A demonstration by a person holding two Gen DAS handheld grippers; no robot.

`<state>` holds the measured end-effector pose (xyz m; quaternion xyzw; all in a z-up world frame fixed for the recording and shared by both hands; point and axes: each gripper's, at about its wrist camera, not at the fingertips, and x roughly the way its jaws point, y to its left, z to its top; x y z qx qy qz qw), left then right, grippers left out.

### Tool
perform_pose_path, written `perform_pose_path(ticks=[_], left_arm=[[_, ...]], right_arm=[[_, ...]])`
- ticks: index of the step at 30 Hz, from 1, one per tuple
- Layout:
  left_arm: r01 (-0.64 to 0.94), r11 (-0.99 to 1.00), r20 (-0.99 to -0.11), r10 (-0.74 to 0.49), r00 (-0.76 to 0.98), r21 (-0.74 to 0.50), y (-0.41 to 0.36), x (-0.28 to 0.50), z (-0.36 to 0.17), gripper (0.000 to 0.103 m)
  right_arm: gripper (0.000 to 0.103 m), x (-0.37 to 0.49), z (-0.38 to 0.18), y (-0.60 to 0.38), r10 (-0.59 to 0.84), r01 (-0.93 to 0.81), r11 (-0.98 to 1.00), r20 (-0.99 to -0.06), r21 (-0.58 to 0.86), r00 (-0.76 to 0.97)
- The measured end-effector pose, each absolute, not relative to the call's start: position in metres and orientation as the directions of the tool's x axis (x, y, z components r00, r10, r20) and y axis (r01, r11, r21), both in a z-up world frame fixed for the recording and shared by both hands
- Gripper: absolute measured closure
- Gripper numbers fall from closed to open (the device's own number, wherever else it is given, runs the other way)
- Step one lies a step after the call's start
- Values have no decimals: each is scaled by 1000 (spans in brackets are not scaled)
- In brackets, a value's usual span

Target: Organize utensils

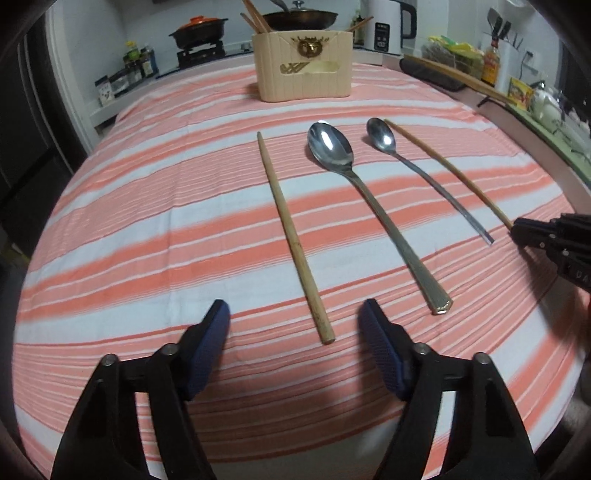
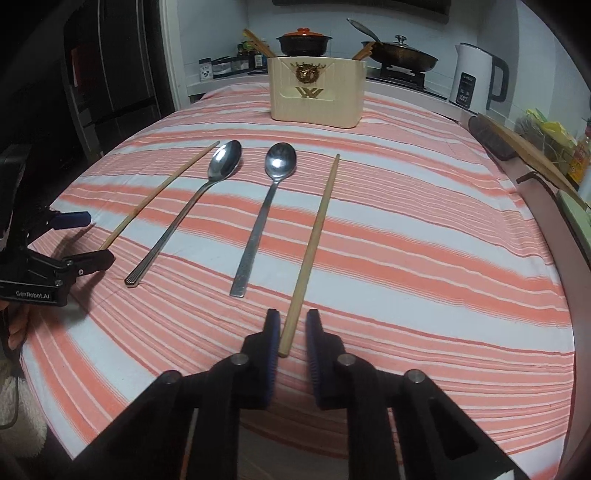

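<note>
Two wooden chopsticks and two metal spoons lie side by side on the striped tablecloth [image 1: 147, 206]. In the left wrist view the left chopstick [image 1: 293, 236] lies ahead of my open left gripper [image 1: 295, 325], its near end between the fingertips. To its right lie the large spoon [image 1: 373, 206], the small spoon [image 1: 424, 173] and the right chopstick [image 1: 447, 173]. My right gripper [image 2: 291, 332] is partly open, its fingers on either side of the right chopstick's [image 2: 314, 243] near end, not clamped. A cream utensil holder [image 1: 303, 66] stands at the far side, with chopsticks in it.
Behind the table is a kitchen counter with a pan [image 1: 300, 17], a pot [image 1: 199, 31] and a white kettle [image 2: 476, 75]. A long wooden stick [image 1: 458, 79] lies along the table's right edge. The left gripper shows at the left of the right wrist view [image 2: 79, 240].
</note>
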<state>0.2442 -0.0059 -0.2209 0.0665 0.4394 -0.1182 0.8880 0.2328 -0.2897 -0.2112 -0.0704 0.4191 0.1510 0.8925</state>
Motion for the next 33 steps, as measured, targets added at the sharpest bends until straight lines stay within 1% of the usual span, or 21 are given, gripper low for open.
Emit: perform_pose_path(ticks=[1,2,3,4,5,7,13,17,18,19,20,21,22,23,25,26,28,30,31,32,33], left_arm=[[256,967,-793,-151,590,7,-6,245,-220,52],[244,970,-790,-138,598,15,-6,246,-220,59],[236,972,-789,-138,599,9,-6,247,-219,77],[222,975,-789,-135,599,2,-4,248,-219,89],[201,980,-790,-124,600,-1,-1,250,-219,93],[164,986,-792,-118,599,-24,6,255,-219,97],[1,999,-803,-36,594,-44,41,279,-214,97],[-32,997,-798,-36,602,-69,60,299,-213,96],[-25,997,-797,-44,603,-74,62,303,-214,91],[-14,997,-796,-52,603,-76,63,306,-215,77],[-5,998,-800,-52,598,-69,63,308,-217,66],[0,998,-802,-48,596,-59,63,309,-219,43],[5,999,-798,-41,601,-48,63,308,-221,30],[8,999,-795,-32,606,-34,63,307,-221,26],[14,1000,-801,-19,598,-13,63,304,-226,19],[16,1000,-803,-16,596,-8,64,302,-227,18],[8,1000,-811,4,584,11,65,302,-228,7],[-10,1000,-826,9,563,5,70,304,-231,0],[-12,1000,-829,-2,559,-11,72,305,-232,0],[-11,1000,-830,0,558,-8,72,306,-232,0],[-12,1000,-829,3,560,-5,72,306,-232,0]], right_arm=[[96,235,-211,-293,198,-314,950,-769,-3,607],[96,239,-211,-295,186,-302,953,-769,-9,611],[96,241,-211,-298,176,-290,957,-769,-14,615],[96,244,-211,-301,168,-280,960,-768,-16,618],[96,247,-211,-304,159,-271,963,-768,-19,620],[96,254,-211,-312,137,-249,968,-769,-30,625],[96,276,-210,-345,51,-171,982,-769,-77,638],[96,293,-210,-367,-5,-129,985,-766,-115,643],[96,296,-209,-371,-11,-126,985,-764,-120,645],[95,299,-209,-374,-12,-124,985,-763,-120,646],[94,301,-210,-376,4,-132,986,-765,-106,644],[94,303,-210,-378,17,-139,986,-766,-95,642],[90,304,-209,-379,21,-142,986,-767,-92,642],[80,305,-210,-380,15,-141,985,-766,-98,643],[68,305,-210,-383,12,-130,987,-763,-95,647],[66,304,-211,-386,23,-128,989,-763,-79,645],[64,306,-211,-391,44,-124,991,-766,-46,642],[61,306,-212,-394,60,-120,993,-767,-22,638],[57,307,-212,-395,73,-125,992,-768,-10,637],[50,307,-213,-394,86,-137,991,-769,-2,634],[46,307,-213,-392,94,-152,988,-771,-3,630]])
